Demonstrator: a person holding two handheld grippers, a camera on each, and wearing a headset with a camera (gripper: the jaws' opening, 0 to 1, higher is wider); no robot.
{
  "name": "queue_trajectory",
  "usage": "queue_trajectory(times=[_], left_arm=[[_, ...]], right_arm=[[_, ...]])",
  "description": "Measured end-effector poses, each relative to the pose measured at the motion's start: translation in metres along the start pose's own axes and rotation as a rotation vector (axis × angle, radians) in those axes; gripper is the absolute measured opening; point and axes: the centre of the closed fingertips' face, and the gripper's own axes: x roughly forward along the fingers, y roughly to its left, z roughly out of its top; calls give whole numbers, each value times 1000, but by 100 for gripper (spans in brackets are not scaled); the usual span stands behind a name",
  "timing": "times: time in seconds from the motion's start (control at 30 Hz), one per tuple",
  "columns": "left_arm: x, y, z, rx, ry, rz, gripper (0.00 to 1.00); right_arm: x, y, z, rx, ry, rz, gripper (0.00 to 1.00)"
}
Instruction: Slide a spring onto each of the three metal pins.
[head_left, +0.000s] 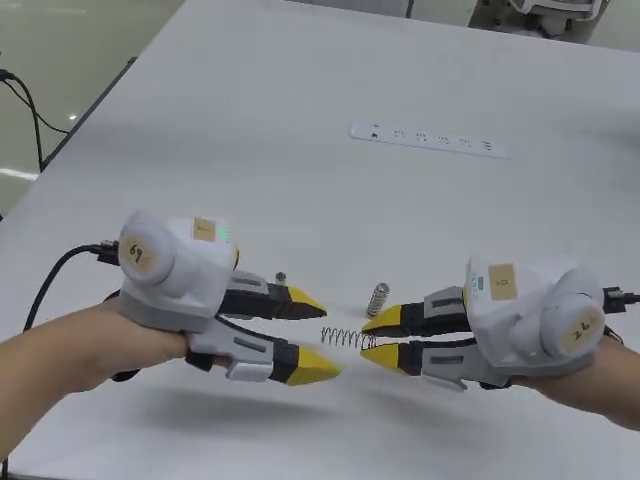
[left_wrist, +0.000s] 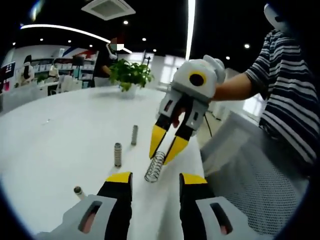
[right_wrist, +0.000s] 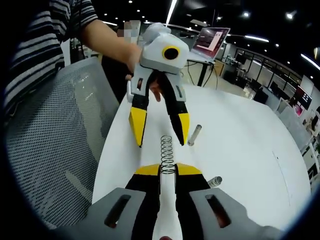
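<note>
A thin coil spring (head_left: 349, 338) is held roughly level, close over a white table (head_left: 300, 130). One end is gripped by the right gripper (head_left: 368, 340), whose jaws are clenched on it. The free end points towards the left gripper (left_wrist: 156, 180), whose jaws are spread apart and grasp nothing. The tip of the spring lies just in front of the gap between them.

Just behind the held spring a finished pin (head_left: 378, 298) stands upright, already wearing its spring. A bare pin (head_left: 281, 277) stands just beside the far jaw of the left gripper. In the left gripper view a third pin (left_wrist: 134, 135) is seen farther back, and whether it carries a spring cannot be told. A power strip (head_left: 430, 140) lies well apart, across the table.

Several things could go wrong from here. With only one end gripped, the soft free end may sag or sway and miss the top of the bare pin. If the spring is pinched too hard or pushed off-axis, it may buckle or flick out of the jaws. The bare pin may also be knocked over by the open jaw so close beside it.
</note>
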Motion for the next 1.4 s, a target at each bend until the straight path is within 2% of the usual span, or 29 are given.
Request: queue_trajectory(times=[0.33, 0.63, 0.87, 0.97, 1.1, 1.4], left_arm=[[5, -2, 6, 31, -13, -22, 5], [7, -3, 8, 65, -15, -38, 3], [11, -9, 8, 94, 9, -78, 2], [11, -11, 8, 96, 14, -86, 2], [10, -10, 10, 89, 6, -86, 2], [10, -13, 10, 82, 12, -95, 2]], right_arm=[[-3, 2, 2, 1, -14, 11, 7], [-7, 1, 1, 1, -10, 5, 7], [-9, 5, -2, 45, -13, 15, 8], [-10, 6, -5, 72, -1, 26, 9], [-11, 6, -9, 69, 5, 20, 9], [-12, 7, -4, 91, -25, 25, 7]])
